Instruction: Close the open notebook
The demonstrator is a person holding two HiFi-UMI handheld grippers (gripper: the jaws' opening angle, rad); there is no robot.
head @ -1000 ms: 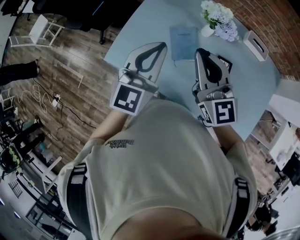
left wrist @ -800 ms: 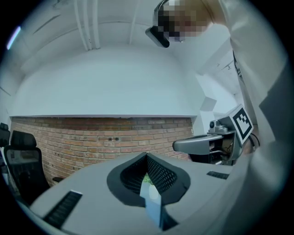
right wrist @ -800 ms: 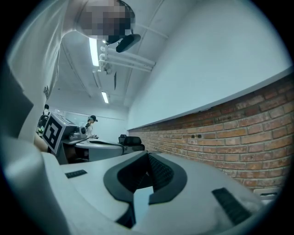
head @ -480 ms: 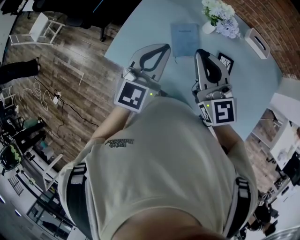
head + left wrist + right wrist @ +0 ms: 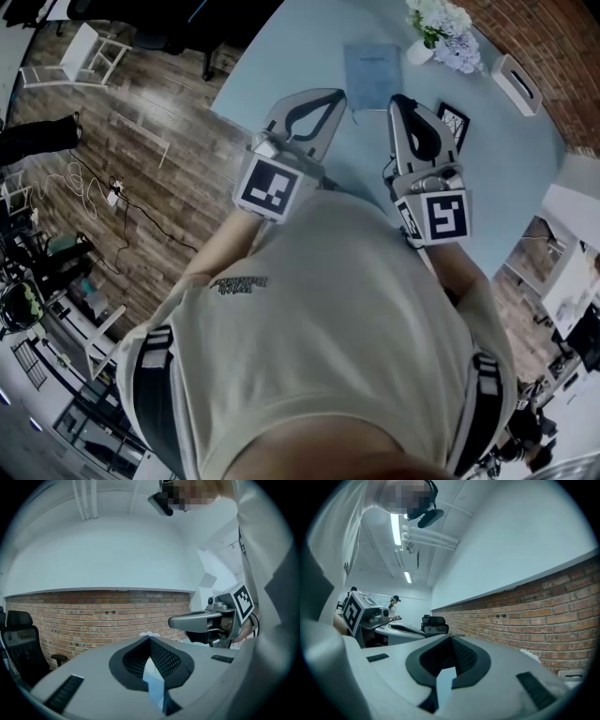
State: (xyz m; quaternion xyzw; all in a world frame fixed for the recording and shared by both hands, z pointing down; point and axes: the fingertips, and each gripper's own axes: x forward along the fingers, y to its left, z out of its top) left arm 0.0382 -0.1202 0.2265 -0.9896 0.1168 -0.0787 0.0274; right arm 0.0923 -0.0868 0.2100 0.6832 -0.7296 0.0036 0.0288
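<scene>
Above a pale blue round table [image 5: 281, 66], the grey left gripper [image 5: 331, 93] and grey right gripper [image 5: 401, 99] are both clenched and empty, near a flat slate-blue rectangular notebook [image 5: 372, 73].

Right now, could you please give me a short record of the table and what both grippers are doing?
table: light blue, near a brick wall
notebook: lies flat, just beyond the gripper tips; looks closed from the head view
flowers: in a white vase, right of the notebook
white box: at the table's far right
dark frame: beside the right gripper
left gripper: jaws together, empty
right gripper: jaws together, empty
</scene>
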